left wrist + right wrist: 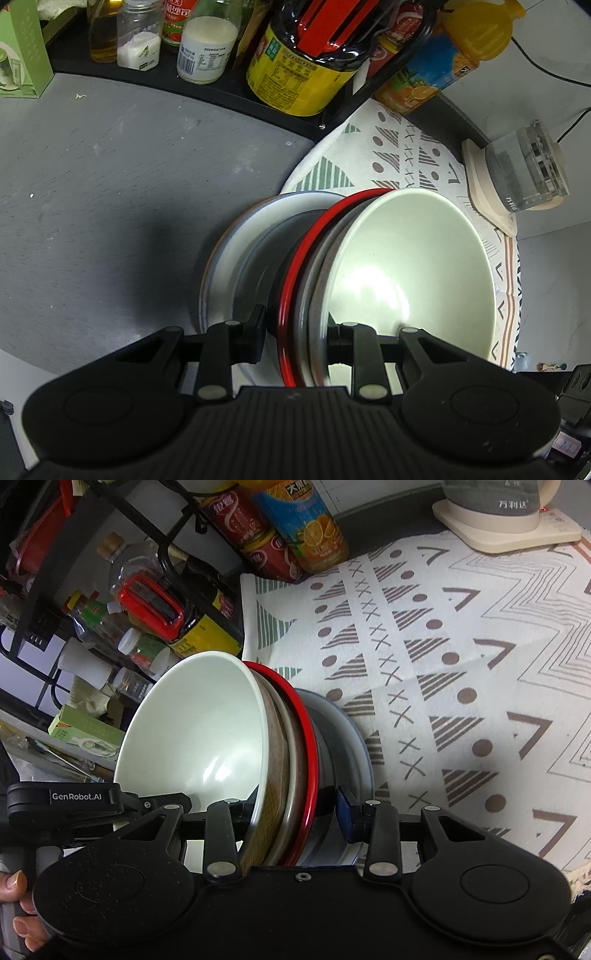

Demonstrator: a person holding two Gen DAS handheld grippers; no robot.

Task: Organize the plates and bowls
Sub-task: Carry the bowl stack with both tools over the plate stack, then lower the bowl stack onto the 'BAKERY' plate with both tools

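A nested stack of dishes is held on edge between both grippers: a pale green bowl (410,266) innermost, a brown-rimmed bowl (275,760), a metal dish, a red-rimmed black bowl (295,273), and a white plate with a blue rim (236,251) outermost. My left gripper (295,339) is shut across the stack's rims. My right gripper (291,812) is shut across the same stack (207,731) from the opposite side. The stack hangs above the edge of the patterned cloth (461,664).
A black rack (229,96) holds bottles and jars: soy sauce (306,62), orange juice (306,528), milk (207,48), salt. A kettle on its beige base (506,520) stands at the cloth's far side. Grey countertop (110,203) lies to the left.
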